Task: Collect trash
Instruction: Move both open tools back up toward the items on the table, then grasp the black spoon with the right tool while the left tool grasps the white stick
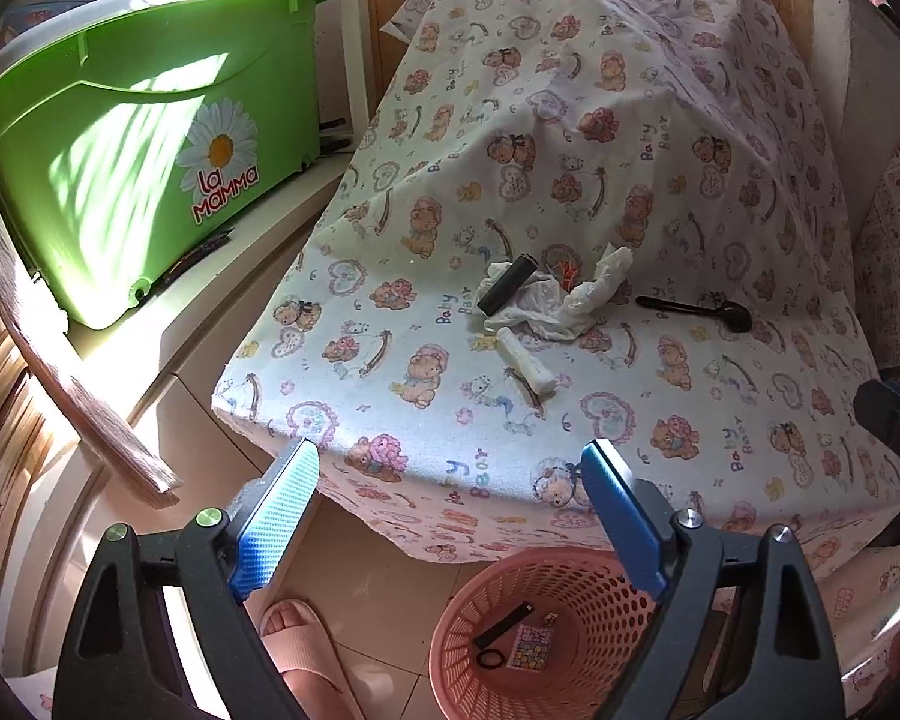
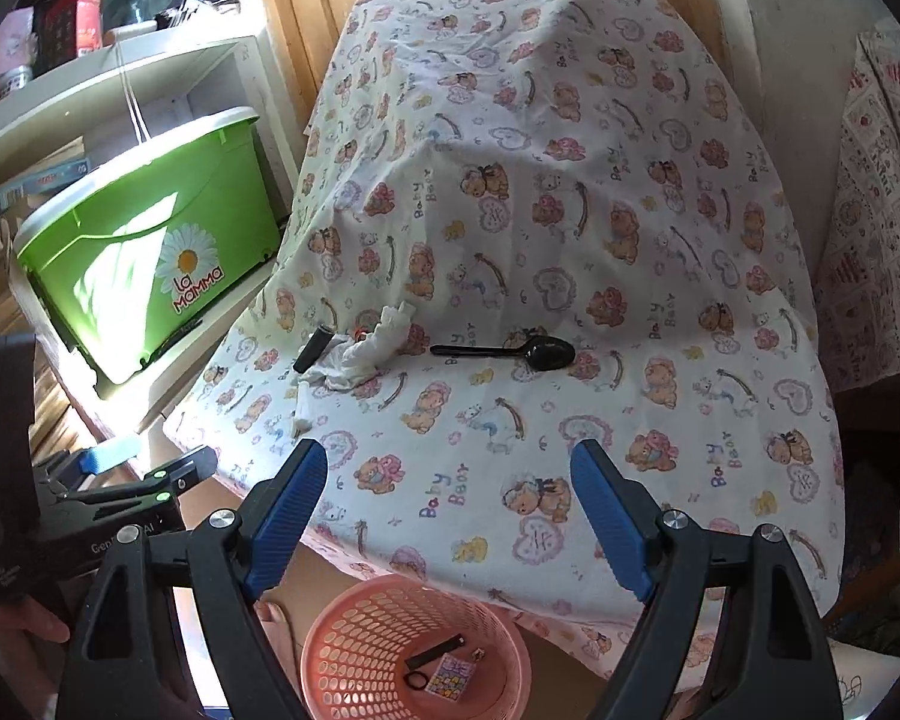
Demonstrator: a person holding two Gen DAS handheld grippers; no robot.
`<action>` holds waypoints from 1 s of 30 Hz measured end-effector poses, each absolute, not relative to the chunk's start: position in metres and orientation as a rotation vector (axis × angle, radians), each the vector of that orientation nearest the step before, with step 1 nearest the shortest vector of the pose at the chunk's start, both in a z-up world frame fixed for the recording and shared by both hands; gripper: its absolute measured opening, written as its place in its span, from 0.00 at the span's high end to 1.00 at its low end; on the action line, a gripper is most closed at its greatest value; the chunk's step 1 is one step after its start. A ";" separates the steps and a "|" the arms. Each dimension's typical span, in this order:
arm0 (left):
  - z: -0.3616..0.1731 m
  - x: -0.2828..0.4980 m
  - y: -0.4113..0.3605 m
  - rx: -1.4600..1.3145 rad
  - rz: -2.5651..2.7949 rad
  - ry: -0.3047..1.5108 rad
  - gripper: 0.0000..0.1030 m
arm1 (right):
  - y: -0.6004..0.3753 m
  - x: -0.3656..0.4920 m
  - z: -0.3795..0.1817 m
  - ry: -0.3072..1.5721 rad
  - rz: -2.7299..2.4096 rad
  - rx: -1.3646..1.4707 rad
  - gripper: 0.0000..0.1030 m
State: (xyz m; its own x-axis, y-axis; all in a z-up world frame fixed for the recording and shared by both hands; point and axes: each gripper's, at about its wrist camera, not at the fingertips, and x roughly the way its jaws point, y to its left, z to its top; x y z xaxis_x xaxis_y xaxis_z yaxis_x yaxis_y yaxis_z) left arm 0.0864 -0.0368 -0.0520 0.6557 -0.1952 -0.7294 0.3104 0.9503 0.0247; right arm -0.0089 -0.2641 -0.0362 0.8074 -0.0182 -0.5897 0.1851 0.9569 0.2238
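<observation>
The counter (image 1: 720,396) sits under a teddy-bear print cloth (image 1: 570,120), and on it lies crumpled white tissue (image 1: 546,300) with a black cylinder (image 1: 506,286) resting across its left side. Just in front of the tissue lies a small white tube (image 1: 525,360), and off to the right, apart, a black plastic spoon (image 2: 510,352). Down on the tiled floor (image 1: 366,588) stands a pink mesh basket (image 1: 606,618) at the counter's near edge.

Right gripper (image 2: 447,516) jaws wide apart, empty, over near tabletop (image 2: 660,360) edge; black spoon (image 2: 510,353) and crumpled tissue (image 2: 366,354) farther; pink basket (image 2: 414,654) below.
</observation>
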 end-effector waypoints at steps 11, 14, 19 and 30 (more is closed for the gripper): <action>-0.066 0.131 -0.068 0.148 -0.433 0.898 0.42 | -0.325 0.044 -0.012 0.659 -0.144 0.116 0.18; -0.080 0.136 -0.068 0.129 -0.429 0.903 0.46 | -0.334 0.048 -0.026 0.668 -0.160 0.116 0.18; -0.090 0.141 -0.078 0.077 -0.429 0.901 0.46 | -0.331 0.060 -0.037 0.704 -0.183 0.094 0.18; -0.100 0.155 -0.095 0.134 -0.325 0.861 0.64 | -0.334 0.092 -0.041 0.725 -0.090 0.091 0.18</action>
